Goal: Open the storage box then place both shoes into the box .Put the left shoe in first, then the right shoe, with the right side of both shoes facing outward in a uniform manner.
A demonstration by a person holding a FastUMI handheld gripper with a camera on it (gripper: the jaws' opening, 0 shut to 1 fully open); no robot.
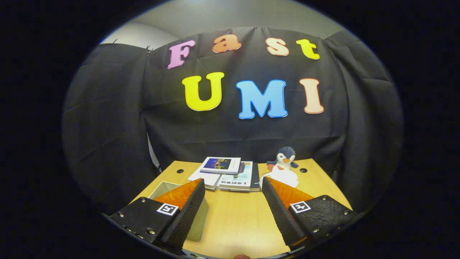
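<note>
My gripper (233, 184) is open above the wooden table (237, 219), with bare tabletop between its two fingers. Under and beside the left finger (188, 207) sits a pale greenish storage box (169, 189); I see its far rim, part of its inside and its right wall, the rest is hidden by the finger. Whether it has a lid on I cannot tell from this angle.
A stack of books (230, 174) lies beyond the fingers at the far middle of the table. A plush penguin (284, 163) stands on something white just past the right fingertip. Black cloth walls close the booth behind and on both sides.
</note>
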